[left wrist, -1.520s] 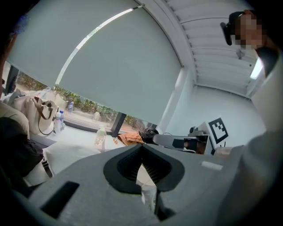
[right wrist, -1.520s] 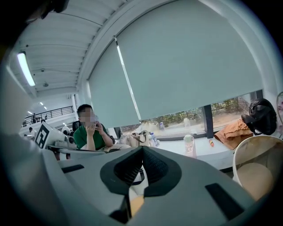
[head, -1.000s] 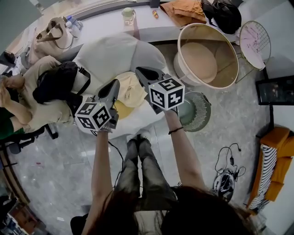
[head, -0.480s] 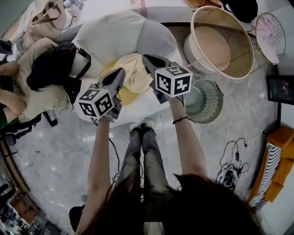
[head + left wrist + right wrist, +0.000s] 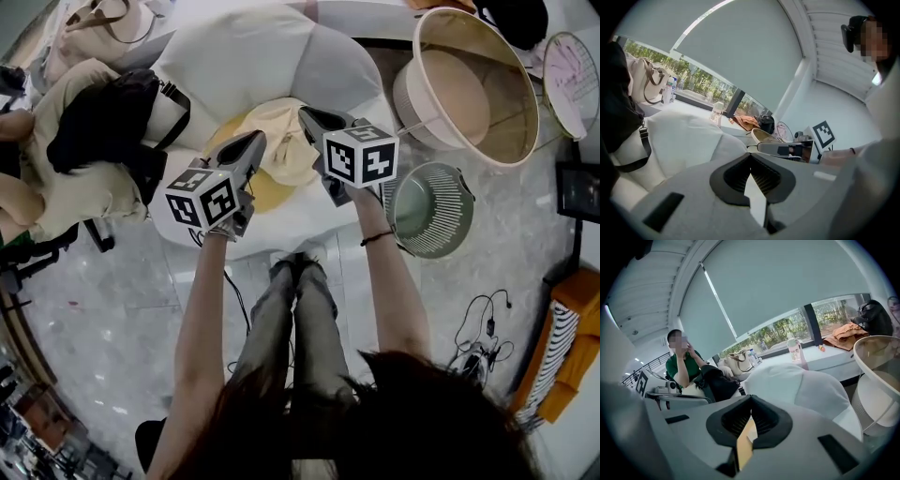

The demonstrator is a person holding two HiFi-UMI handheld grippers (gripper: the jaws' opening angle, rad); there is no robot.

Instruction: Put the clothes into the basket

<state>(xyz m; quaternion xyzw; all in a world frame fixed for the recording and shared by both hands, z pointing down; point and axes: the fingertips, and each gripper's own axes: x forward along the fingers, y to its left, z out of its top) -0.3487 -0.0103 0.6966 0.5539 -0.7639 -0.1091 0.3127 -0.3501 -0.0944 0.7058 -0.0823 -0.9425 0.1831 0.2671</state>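
Grey left tongs (image 5: pixel 257 141) | right tongs (image 5: pixel 307 114) | closed, tilted down above clothes (image 5: pixel 283 150)

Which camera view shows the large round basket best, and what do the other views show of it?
The head view: the basket appears whole, open and empty. The right gripper view catches only part of its rim and wall at the picture's edge. The left gripper view shows just a sliver of rim.
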